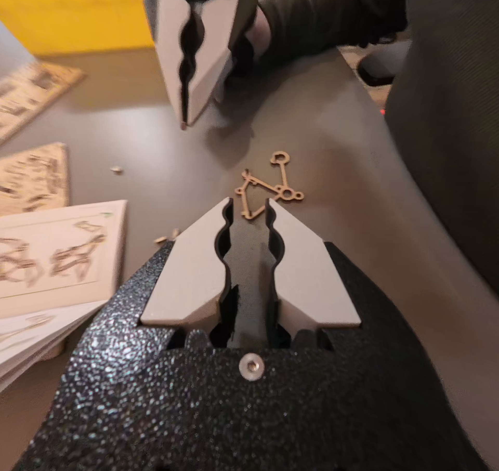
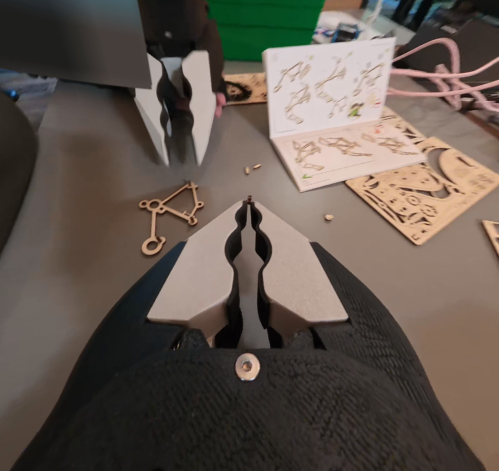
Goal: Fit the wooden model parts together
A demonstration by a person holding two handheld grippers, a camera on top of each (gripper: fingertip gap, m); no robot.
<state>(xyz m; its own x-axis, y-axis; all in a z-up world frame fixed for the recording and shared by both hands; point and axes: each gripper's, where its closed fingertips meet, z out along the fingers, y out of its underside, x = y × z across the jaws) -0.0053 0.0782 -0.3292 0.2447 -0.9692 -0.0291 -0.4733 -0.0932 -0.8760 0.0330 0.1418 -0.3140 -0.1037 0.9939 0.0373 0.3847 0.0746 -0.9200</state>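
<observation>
While the left gripper (image 1: 249,201) hangs open just above the wooden frame (image 2: 172,209) lying flat on the table (image 2: 81,161), the right gripper (image 2: 249,204), beside the frame, pinches a tiny wooden peg (image 2: 249,198).

**Layout on the worktop**

The wooden frame (image 2: 168,209) lies flat on the worktop (image 2: 81,242), left of the right tongs (image 2: 249,202) and just before the left tongs (image 2: 181,162). An open booklet (image 2: 332,123) sits right; part sheets (image 2: 421,188) apparently lie under its edge.

Black speckled tongs (image 1: 249,201), grey wavy-edged fingers (image 1: 189,269).
</observation>
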